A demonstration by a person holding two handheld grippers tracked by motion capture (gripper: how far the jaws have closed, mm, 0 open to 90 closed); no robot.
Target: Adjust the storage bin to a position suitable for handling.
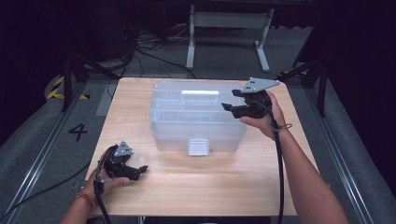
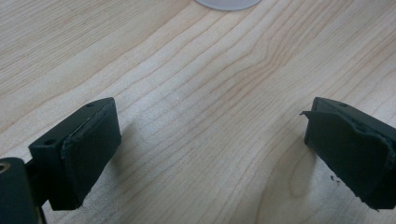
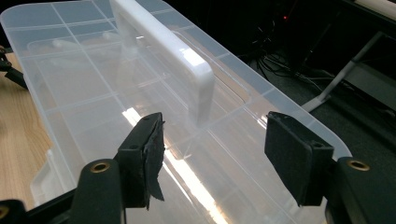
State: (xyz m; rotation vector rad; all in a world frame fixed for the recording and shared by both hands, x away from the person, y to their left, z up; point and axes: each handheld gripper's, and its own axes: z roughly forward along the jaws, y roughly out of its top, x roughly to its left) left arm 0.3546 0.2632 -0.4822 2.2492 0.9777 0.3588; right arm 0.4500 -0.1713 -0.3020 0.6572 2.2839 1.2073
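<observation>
Surface point(image 1: 196, 186) carries a clear plastic box point(image 1: 168, 121) at its middle, lid on, front latch point(image 1: 198, 146) facing me. My right tool point(image 1: 232, 108) hangs over the box's right end, released, lined up on the white handle point(image 3: 187, 65) to grab it. Left tool point(image 2: 210, 154) parked released on bare wood, out of the way.

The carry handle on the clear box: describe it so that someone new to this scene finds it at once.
Start at the wooden table, then the clear plastic box at its middle. On the lid lies a white handle, just ahead of the right claw. It is the solid white bar on top; the latch sits on the front wall.
</observation>
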